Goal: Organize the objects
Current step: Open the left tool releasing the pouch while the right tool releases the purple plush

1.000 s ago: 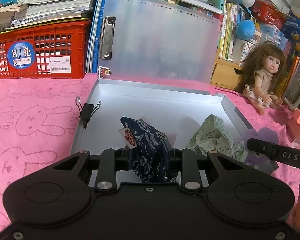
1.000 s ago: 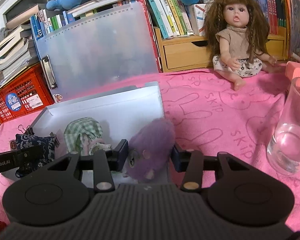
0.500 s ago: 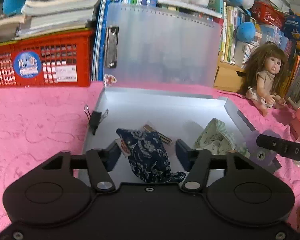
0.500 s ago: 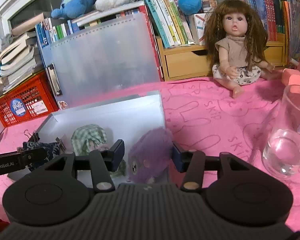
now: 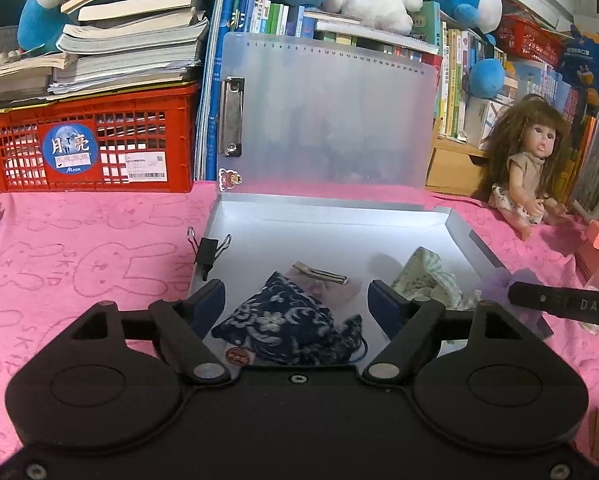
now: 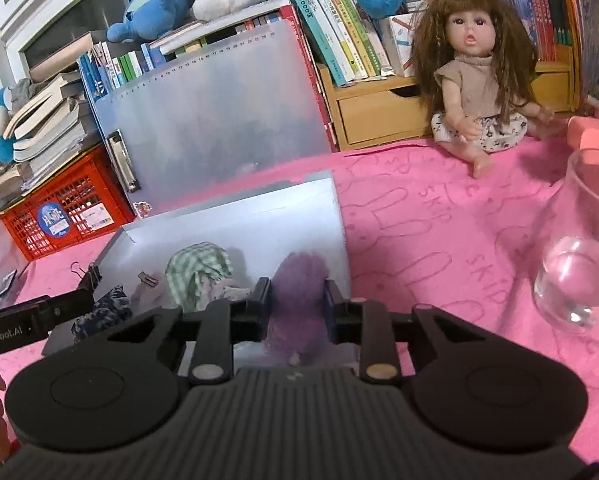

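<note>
A black binder clip (image 5: 207, 249) sits on the left wall of the open grey case (image 5: 339, 226) on the pink tabletop (image 5: 79, 256). Just right of it, inside the case, the dark blue floral pouch (image 5: 283, 326) lies between the left gripper (image 5: 295, 300) jaws, which are opening and clear of it. Further right lies a green checked pouch (image 6: 197, 276), then the purple fluffy toy (image 6: 299, 280) at the case's right edge (blurred), on which the right gripper (image 6: 297, 300) jaws are closing, pads pressing.
</note>
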